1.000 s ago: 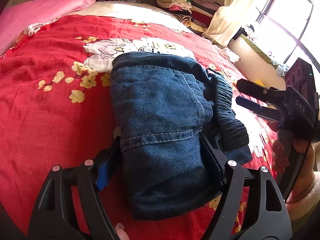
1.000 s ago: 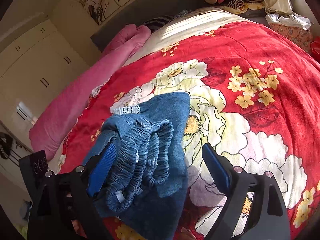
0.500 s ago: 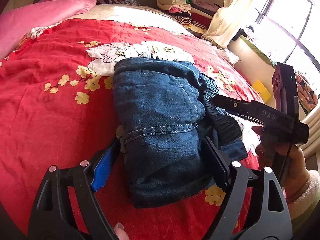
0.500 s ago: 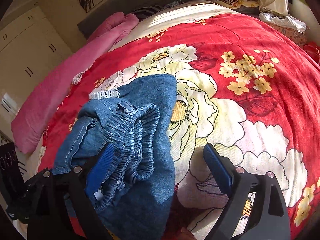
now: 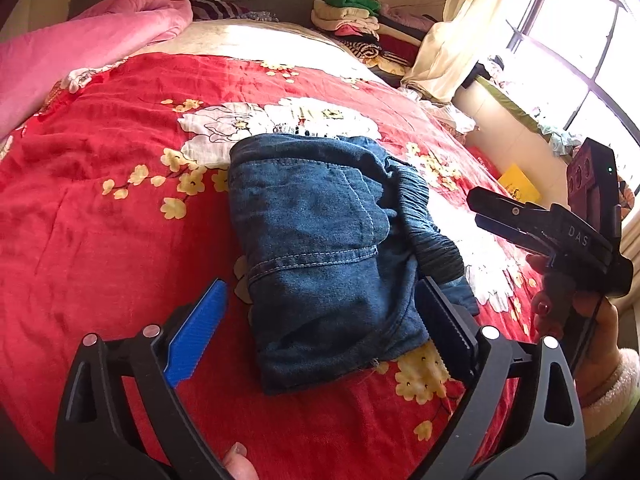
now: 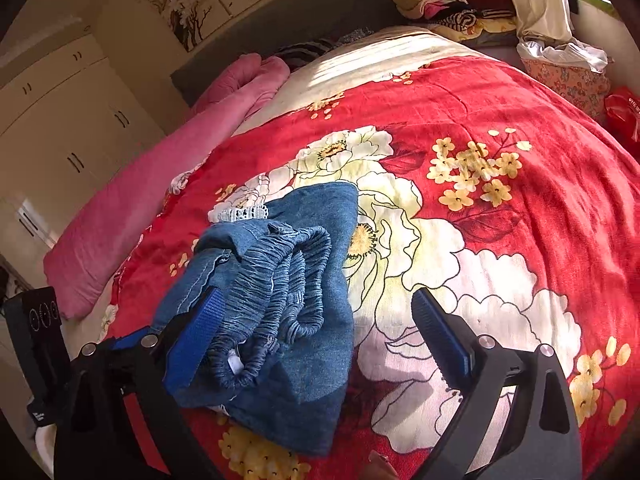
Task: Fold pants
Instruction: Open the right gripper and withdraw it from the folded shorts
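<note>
One pair of denim pants [image 5: 328, 256], lying folded into a compact bundle toward the middle of the bed [image 5: 100, 216], elastic waistband heaped on top. Left tongs [image 5: 320, 332] having just been opening, now standing spread either side of the near hem, pinching nothing. Right tongs [image 6: 316, 344] likewise just widening, spread and free. Appearing released; folding seeming essentially done. Containers: none showing.

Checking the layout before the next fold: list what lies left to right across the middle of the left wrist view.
Pink quilt → red floral bedspread → folded denim pants → right gripper, held in a hand → window.
</note>
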